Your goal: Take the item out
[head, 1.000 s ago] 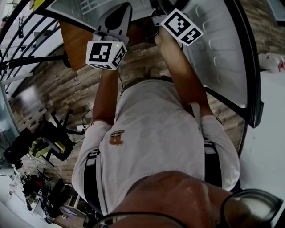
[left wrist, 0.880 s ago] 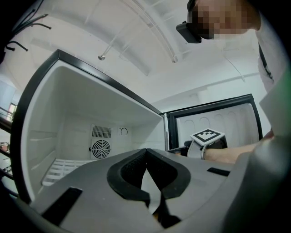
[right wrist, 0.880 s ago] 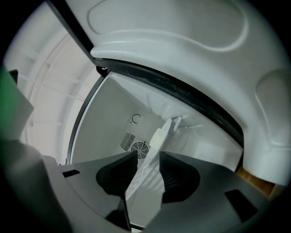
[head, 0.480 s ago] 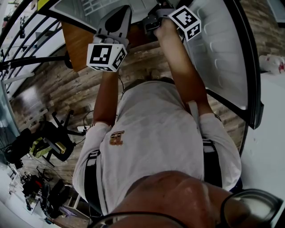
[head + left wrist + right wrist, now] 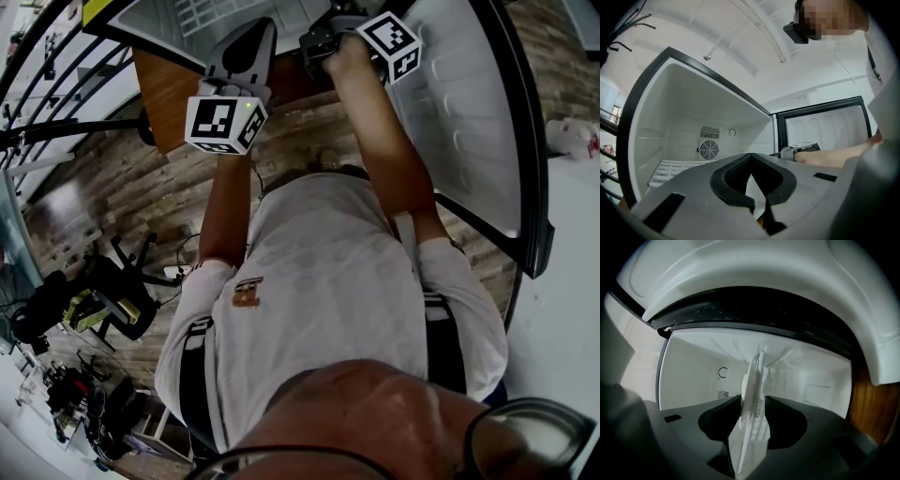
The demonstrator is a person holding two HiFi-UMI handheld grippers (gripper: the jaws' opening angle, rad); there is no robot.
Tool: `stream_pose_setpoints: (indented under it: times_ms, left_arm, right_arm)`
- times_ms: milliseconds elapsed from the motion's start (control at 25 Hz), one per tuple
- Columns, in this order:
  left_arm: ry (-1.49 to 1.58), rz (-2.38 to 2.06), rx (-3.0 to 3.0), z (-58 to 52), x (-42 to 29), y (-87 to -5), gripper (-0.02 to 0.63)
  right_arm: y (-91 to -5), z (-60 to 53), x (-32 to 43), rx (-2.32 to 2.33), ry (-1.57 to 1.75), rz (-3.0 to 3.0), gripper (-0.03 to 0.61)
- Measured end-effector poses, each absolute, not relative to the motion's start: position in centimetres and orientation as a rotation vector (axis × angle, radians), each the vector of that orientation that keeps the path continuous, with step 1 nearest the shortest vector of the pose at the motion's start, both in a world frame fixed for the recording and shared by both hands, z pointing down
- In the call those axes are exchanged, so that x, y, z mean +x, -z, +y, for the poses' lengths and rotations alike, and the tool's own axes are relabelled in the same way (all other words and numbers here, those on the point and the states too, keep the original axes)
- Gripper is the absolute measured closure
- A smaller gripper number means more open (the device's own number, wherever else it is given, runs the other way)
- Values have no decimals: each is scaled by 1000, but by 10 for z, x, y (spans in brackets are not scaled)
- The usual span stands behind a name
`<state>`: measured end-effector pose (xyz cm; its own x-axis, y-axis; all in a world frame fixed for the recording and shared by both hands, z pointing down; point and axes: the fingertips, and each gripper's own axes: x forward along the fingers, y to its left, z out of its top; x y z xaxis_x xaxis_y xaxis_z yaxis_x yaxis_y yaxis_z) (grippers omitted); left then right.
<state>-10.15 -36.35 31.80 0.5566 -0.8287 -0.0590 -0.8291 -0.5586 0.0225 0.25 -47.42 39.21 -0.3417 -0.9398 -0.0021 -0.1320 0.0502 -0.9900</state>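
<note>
Right gripper view: the right gripper (image 5: 752, 414) is clamped on a thin white slatted panel (image 5: 752, 380). The panel stands edge-on between the two dark jaws and pokes forward past their tips. Ahead of the jaws lies the white inner liner of a refrigerator compartment (image 5: 693, 362), with a small round fitting (image 5: 723, 372) on its back wall, left of the panel. Above the tool runs a dark band, and above that a curved white housing. A strip of brown wood (image 5: 865, 404) shows at the far right.

Left gripper view: the left gripper (image 5: 751, 161) has its jaw tips pressed together, with nothing seen between them. Beyond the tips, to the left, the compartment (image 5: 684, 103) shows a circular fan grille (image 5: 708, 150) on the back wall. A white slatted shelf (image 5: 675, 168) lies low inside. To the right of the tool, the person's forearm (image 5: 834, 152) reaches in with the other gripper (image 5: 801, 149). Behind it stands the black-framed open door (image 5: 825, 126).

Head view: both grippers are held out in front of the person, the left (image 5: 248, 47) just beside the right (image 5: 323, 42). Each one's marker cube (image 5: 225, 122) faces the camera. The open door's white liner (image 5: 459, 112) lies to the right of the right gripper. Wood-plank floor (image 5: 122, 187) lies below.
</note>
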Motion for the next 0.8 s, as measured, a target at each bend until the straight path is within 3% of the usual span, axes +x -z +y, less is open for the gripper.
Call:
stream_pose_setpoints:
  times_ms: [320,800]
  left_arm:
    - [-99,1476,-2773,-365,-101,-320,595]
    - [-96,1479,-2778,-364,-100,-323,595]
  right_arm:
    - [-392,-480,3,-1099,1408,1539,430]
    - [-385,-478,3,-1093,1435,1496,509]
